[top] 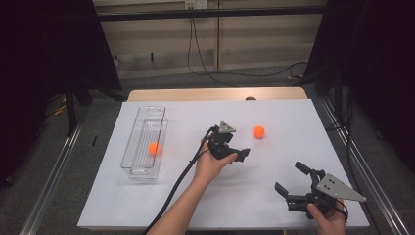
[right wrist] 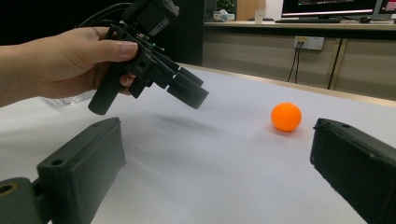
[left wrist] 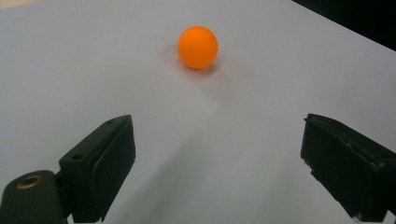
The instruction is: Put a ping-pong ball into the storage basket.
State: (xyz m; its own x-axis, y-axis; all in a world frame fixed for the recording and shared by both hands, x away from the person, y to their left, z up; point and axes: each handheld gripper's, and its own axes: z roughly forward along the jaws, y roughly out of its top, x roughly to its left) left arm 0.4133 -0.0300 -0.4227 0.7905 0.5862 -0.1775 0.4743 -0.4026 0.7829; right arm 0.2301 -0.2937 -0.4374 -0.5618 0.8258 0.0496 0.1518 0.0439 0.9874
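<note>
Centre right of high view: orange ball (top: 259, 131) on white table (top: 293, 161), just beyond left gripper (top: 238, 154), jaws wide, empty. Looks light, smooth, prone to roll; pinch across middle. Right gripper (top: 292, 182) lower right, open, empty.

A lab or office test room: a white-covered table (top: 293, 196) stands between dark curtains (top: 372, 58), cables (top: 205, 68) trail at twelve o'clock, and monitors (right wrist: 327, 7) sit on a desk (right wrist: 299, 25).
</note>
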